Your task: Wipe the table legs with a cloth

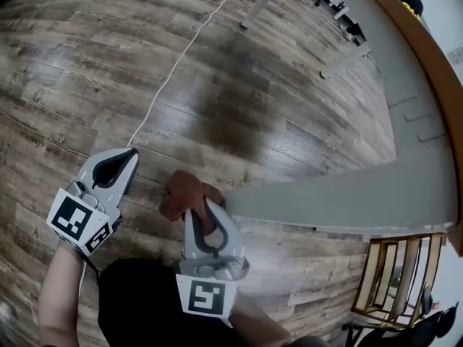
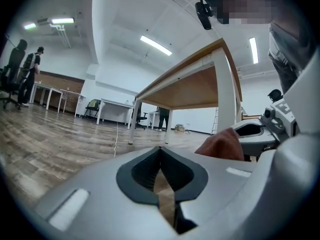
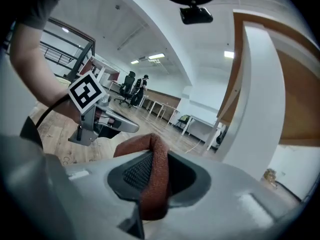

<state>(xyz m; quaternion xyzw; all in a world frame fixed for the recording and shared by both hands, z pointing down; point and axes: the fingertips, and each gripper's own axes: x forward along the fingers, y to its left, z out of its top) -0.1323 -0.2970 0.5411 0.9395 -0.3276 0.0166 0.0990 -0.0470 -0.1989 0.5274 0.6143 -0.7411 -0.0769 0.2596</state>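
1. So, the right gripper (image 1: 206, 202) has its jaws clamped on a rusty-brown cloth (image 1: 181, 191), which bunches out past the tips.
2. The left gripper (image 1: 132, 152) hangs just beside it, jaws pressed together with nothing in them.
3. The cloth sits low by the foot of the pale table leg (image 1: 325, 197). Can't tell if they touch.
4. Further out, a white cable (image 1: 181, 56) runs across the wood-look floor (image 1: 87, 63).

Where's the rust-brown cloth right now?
Head view, low centre: the rust-brown cloth is clamped in the right gripper, beside the white table leg, left gripper on its left.
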